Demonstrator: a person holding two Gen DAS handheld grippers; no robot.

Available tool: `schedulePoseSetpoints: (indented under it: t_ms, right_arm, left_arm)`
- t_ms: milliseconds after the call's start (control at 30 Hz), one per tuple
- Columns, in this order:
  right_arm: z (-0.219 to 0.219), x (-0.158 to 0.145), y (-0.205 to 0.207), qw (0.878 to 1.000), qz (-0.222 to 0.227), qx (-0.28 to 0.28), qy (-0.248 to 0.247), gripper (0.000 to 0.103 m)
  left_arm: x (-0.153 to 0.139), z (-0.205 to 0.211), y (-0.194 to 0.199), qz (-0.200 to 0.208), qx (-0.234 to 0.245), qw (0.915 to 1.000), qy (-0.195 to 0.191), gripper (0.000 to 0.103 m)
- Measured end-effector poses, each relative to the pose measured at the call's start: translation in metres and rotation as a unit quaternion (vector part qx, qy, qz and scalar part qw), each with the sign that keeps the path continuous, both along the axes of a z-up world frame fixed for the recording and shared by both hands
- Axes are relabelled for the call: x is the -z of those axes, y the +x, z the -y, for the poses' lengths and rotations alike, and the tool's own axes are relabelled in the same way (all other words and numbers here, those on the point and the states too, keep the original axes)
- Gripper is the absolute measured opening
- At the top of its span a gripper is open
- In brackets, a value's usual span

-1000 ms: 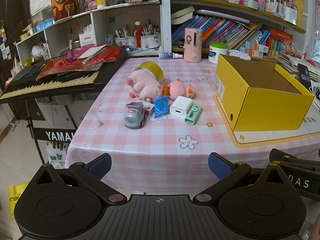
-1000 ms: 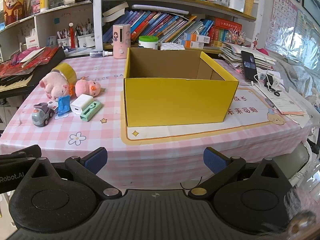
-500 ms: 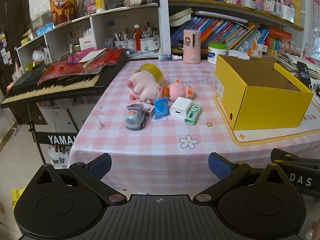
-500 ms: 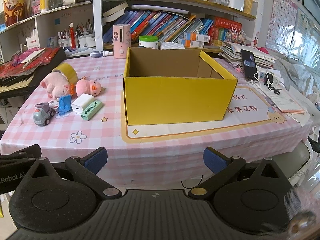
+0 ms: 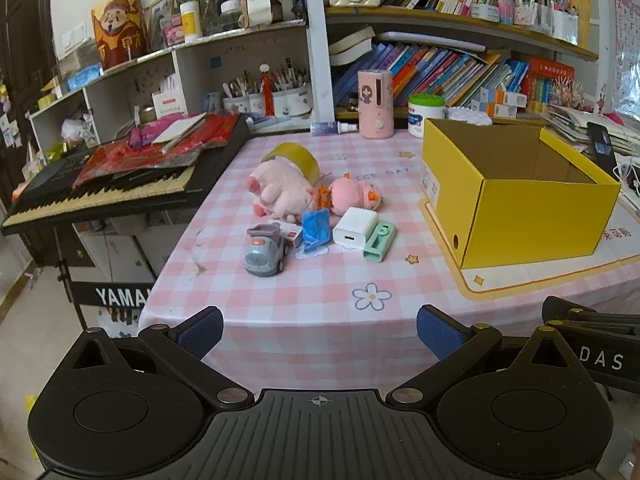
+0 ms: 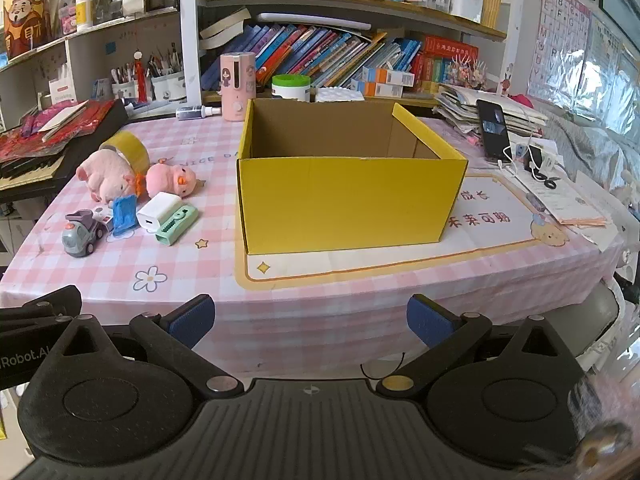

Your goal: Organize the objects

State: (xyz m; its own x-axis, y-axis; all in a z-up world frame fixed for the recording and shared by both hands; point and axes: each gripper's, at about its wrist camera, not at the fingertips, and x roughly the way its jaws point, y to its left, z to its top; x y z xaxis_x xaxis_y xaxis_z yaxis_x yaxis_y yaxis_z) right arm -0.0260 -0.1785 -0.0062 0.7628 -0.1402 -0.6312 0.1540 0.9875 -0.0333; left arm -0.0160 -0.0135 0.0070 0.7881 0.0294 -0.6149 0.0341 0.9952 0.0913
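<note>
Closing on the bench (image 5: pixel 320 300), both views sitting a little nearer than a second ago, the toys larger in frame. Left claw (image 5: pixel 318 332) spread wide, empty, short of the near edge; right claw (image 6: pixel 310 320) likewise apart and empty, facing the box (image 6: pixel 348 196). Nothing lifted yet: car (image 5: pixel 266 254), blue packet (image 5: pixel 316 230), charger (image 5: pixel 355 232), green case (image 5: pixel 379 242), two plush pigs (image 5: pixel 280 192) and tape roll (image 5: pixel 298 160) clustered left of the box, apart from it. Box open, seemingly empty as far as visible. Likely just the approach, sorting not begun; car nearest the left claw.
</note>
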Motion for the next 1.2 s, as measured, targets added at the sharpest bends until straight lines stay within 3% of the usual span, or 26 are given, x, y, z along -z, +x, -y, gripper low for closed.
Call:
schedulePoseSetpoints:
  t_ms: [533,700,1200]
  right_arm:
    - [-0.003,0.0,0.001,1.0,-0.003,-0.002,-0.001,0.103]
    - [-0.006,0.0,0.001,1.0,-0.001,-0.009,0.001,0.103]
    - [-0.007,0.0,0.003,1.0,0.001,-0.01,0.004,0.103]
  left_arm:
    - [-0.001,-0.006,0.001,0.004,0.003,1.0,-0.008,0.103]
    - [0.0,-0.014,0.002,0.001,-0.001,0.9995,-0.031,0.103]
    - [0.002,-0.013,0.004,-0.002,0.002,0.9997,-0.026,0.103]
